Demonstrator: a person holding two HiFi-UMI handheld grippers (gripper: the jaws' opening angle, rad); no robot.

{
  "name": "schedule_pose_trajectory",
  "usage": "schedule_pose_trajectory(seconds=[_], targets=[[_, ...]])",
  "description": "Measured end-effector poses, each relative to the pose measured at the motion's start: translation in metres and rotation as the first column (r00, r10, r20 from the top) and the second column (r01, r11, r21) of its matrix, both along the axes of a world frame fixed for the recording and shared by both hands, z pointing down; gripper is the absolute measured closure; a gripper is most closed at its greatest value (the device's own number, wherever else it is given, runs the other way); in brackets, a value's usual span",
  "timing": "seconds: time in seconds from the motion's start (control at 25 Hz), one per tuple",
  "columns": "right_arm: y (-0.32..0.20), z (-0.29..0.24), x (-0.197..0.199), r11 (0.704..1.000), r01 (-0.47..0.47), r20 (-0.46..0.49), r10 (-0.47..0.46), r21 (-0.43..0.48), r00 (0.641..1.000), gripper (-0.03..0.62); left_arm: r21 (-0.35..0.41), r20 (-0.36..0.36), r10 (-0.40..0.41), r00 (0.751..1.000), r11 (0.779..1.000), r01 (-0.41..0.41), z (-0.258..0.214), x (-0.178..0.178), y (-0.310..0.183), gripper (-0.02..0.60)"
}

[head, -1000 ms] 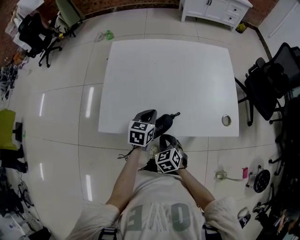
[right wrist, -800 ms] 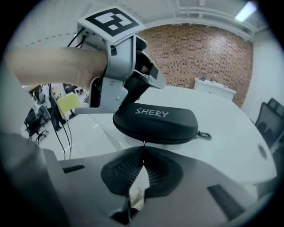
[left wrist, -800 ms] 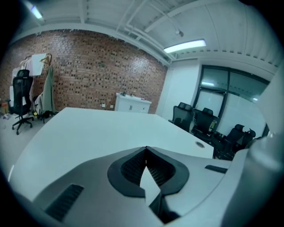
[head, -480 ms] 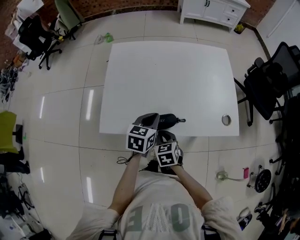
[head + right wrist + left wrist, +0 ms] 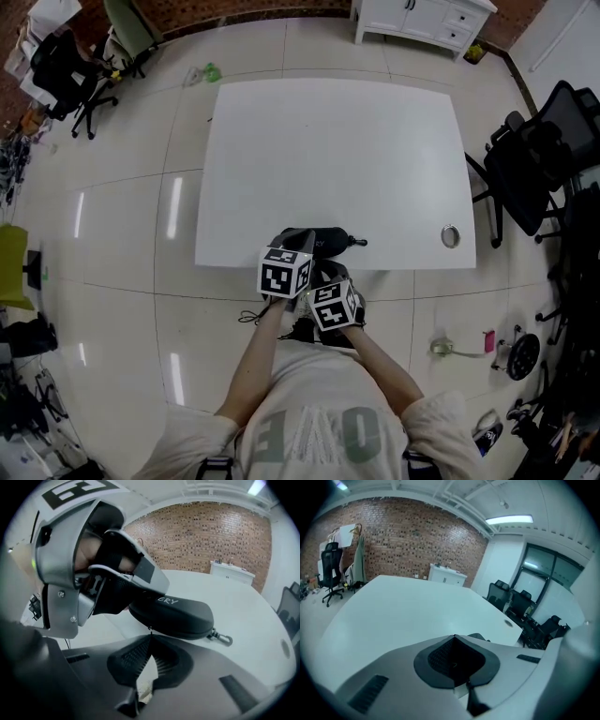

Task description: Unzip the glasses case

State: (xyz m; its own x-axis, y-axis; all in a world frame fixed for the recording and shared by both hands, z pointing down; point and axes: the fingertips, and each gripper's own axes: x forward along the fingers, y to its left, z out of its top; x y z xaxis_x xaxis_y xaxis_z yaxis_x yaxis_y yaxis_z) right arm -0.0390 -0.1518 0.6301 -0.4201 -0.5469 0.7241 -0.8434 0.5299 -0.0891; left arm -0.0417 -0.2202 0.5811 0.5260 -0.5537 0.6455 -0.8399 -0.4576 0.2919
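At near edge of the table, glasses case is lying lengthwise along the edge, snap clip hanging off its right end.

We're running the R gripper w/ jaws fully together, tips right at the zip line. They're looking like they're pinching the zip pull. It's a tiny tab, so that's our read, not certain.

L gripper is sitting w/ jaws together too, tips lying over the case's left end as a hold-down. Can't tell if it's nipping any of the case.

Step in hand, as we're judging it: starting the zip run, case looking fully zipped.

- We're wanting the pull drawn along the zip track, not away from the case, else tab slips out or case drags.
- L needs to be pressing firm enough that the case isn't sliding off the edge.
- We're planning on rolling the R wrist round the end curve, slow, no yanking.
- If tab is slipping, we're re-pinching deeper.
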Motion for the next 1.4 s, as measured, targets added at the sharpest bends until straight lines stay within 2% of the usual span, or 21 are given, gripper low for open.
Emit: schedule_pose_trajectory(seconds=[0.16,0.32,0.4,0.56,0.68,0.84,1.0,1.12,1.24,1.4], targets=[[-0.002,0.001,0.026,1.0,-0.019,-0.043,0.019,0.012,0.999,0.594,0.027,0.014,-0.02,1.0,0.999,0.02,0.0,-0.002,-0.001,0.588],[-0.016,0.002,0.077,0.996,-0.08,-0.09,0.082,0.032,0.993,0.594,0.025,-0.001,-0.023,1.0,0.999,0.023,-0.001,0.0,-0.001,0.586],[-0.028,0.001,0.089,0.997,-0.071,-0.113,0.075,0.043,0.991,0.594,0.03,-0.004,-0.022,1.0,0.999,0.022,0.0,0.0,-0.001,0.587],[-0.028,0.002,0.083,0.998,-0.058,-0.127,0.063,0.04,0.99,0.594,0.049,-0.002,-0.04,0.999,0.998,0.04,-0.002,-0.004,-0.004,0.586],[-0.017,0.002,0.083,0.994,-0.1,-0.104,0.103,0.032,0.989,0.594,0.058,0.003,-0.099,0.995,0.993,0.099,-0.007,-0.016,0.001,0.586],[-0.016,0.003,0.085,0.99,-0.137,-0.074,0.138,0.022,0.988,0.594,0.037,-0.058,-0.167,0.984,0.985,0.169,-0.009,-0.029,0.024,0.586],[-0.015,0.003,0.086,0.988,-0.153,-0.06,0.154,0.019,0.986,0.594,0.072,-0.04,-0.204,0.978,0.976,0.206,-0.021,-0.037,0.027,0.586],[-0.016,0.003,0.088,0.987,-0.162,-0.058,0.163,0.018,0.985,0.594,0.032,-0.043,-0.232,0.972,0.972,0.234,-0.018,-0.043,0.031,0.586],[-0.012,0.002,0.083,0.988,-0.151,-0.066,0.151,0.018,0.986,0.594,-0.017,-0.041,-0.25,0.967,0.968,0.249,-0.002,-0.047,0.033,0.586],[0.003,0.001,0.075,0.998,-0.058,-0.092,0.061,0.026,0.994,0.594,0.01,-0.036,-0.252,0.967,0.967,0.253,0.001,-0.046,0.017,0.586]])
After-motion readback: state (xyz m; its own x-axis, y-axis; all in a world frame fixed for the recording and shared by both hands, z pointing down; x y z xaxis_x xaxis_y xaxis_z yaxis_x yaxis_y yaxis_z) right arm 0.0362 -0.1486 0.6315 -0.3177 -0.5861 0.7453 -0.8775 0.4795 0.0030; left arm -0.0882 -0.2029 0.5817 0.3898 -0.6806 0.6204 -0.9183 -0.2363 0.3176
